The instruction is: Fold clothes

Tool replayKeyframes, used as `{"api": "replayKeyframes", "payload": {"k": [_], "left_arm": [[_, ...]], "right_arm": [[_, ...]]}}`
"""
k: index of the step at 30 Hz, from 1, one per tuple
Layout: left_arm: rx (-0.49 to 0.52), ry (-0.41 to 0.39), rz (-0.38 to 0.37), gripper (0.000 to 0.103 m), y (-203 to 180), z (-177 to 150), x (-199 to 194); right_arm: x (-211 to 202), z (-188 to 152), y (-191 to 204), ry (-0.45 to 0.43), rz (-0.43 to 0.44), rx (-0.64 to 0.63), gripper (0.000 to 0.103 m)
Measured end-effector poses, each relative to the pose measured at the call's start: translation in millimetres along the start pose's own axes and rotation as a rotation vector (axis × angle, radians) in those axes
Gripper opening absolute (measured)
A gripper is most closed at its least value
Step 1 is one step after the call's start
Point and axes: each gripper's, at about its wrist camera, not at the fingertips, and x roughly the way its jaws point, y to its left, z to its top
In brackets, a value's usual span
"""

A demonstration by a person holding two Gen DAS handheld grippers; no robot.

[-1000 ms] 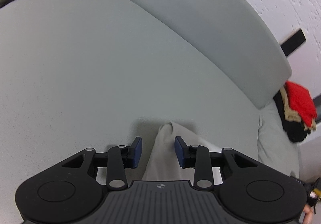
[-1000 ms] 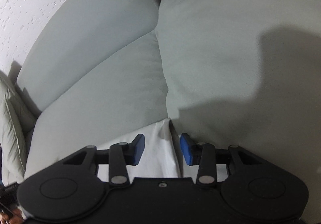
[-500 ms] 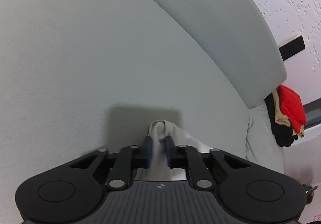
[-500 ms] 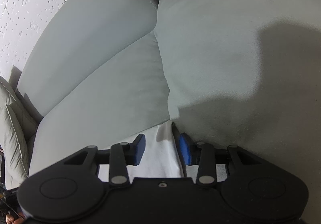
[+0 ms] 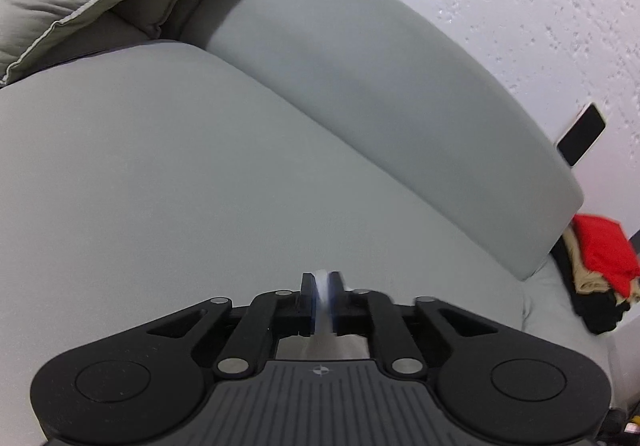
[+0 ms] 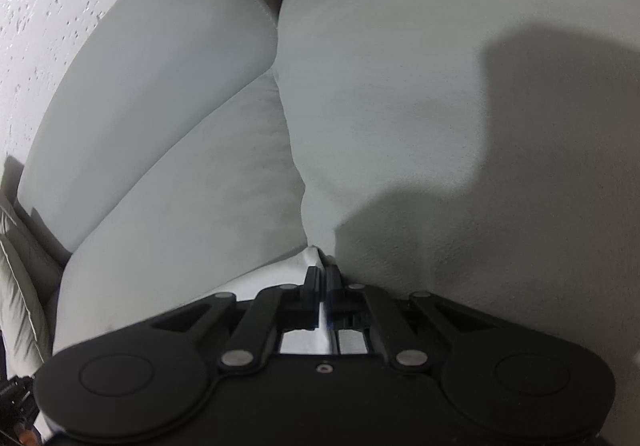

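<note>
White garment [image 5: 325,288] lying on the grey sofa seat [image 5: 160,186], near its front edge, pinched at two points. Left gripper [image 5: 322,286]: jaws narrow and easing apart, a fold of cloth between the pads. Right gripper [image 6: 322,278]: jaws closed tight on the garment's corner beside the seam between two cushions. Folded clothes pile [image 5: 596,266] at the sofa's far end.
</note>
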Motion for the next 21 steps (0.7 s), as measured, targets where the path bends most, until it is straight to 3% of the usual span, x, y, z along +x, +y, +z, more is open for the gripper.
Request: {"api": "replayKeyframes", "payload": {"k": [1, 2, 3, 6, 9, 13, 16, 19, 21], "left_arm": [[-0.001, -0.010, 0.016, 0.013, -1, 1, -1], [-0.022, -0.015, 0.013, 0.031, 0, 3, -1], [-0.052, -0.012, -0.007, 0.038, 6, 4, -3], [-0.076, 0.023, -0.026, 0.038, 9, 4, 0], [-0.027, 0.059, -0.026, 0.037, 3, -1, 4], [0.114, 0.088, -0.069, 0.033, -30, -12, 9], [0.249, 0.115, -0.088, 0.023, -62, -28, 18], [0.368, 0.148, -0.083, 0.022, -91, -46, 34], [0.433, 0.168, 0.007, 0.030, -102, -56, 51]], "right_arm": [[-1, 0, -1, -0.001, 0.008, 0.003, 0.004], [-2, 1, -1, -0.001, 0.016, 0.007, 0.005], [-3, 1, -2, -0.002, 0.024, 0.010, 0.006], [-8, -1, -8, -0.010, 0.048, 0.018, 0.011], [-15, -1, -13, -0.018, 0.068, 0.036, 0.014], [-27, -2, -15, -0.055, 0.084, 0.041, 0.019], [-33, -3, -5, -0.082, 0.134, -0.026, 0.019], [-9, -13, 16, -0.007, 0.216, -0.083, 0.019], [17, -20, 27, 0.080, 0.215, -0.107, 0.019]]}}
